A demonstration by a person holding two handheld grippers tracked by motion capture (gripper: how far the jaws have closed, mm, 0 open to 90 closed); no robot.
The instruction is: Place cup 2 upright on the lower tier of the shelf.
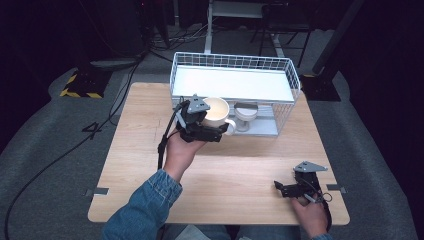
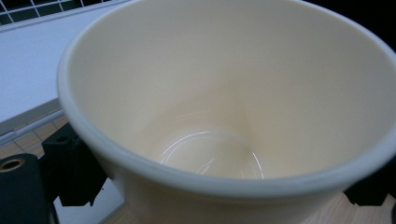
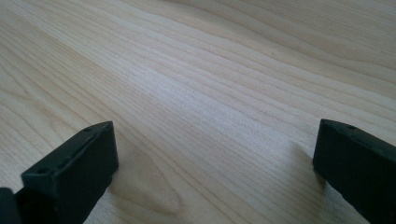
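A cream mug (image 1: pixel 217 111) is held in my left gripper (image 1: pixel 216 128), whose jaws are shut on its sides just in front of the white wire rack (image 1: pixel 235 85). In the left gripper view the mug (image 2: pixel 224 93) is close up, tilted toward the camera and empty, with my left gripper (image 2: pixel 222 186) clamping it from both sides. My right gripper (image 1: pixel 280 189) rests open at the table's front right. In the right gripper view, only bare wood lies between the jaws of my right gripper (image 3: pixel 210 168).
The rack stands at the far edge of the wooden table (image 1: pixel 220 170), with a white upper shelf. A second, grey-white cup (image 1: pixel 246 116) stands on its lower level, right of the held mug. Cables run across the grey floor to the left.
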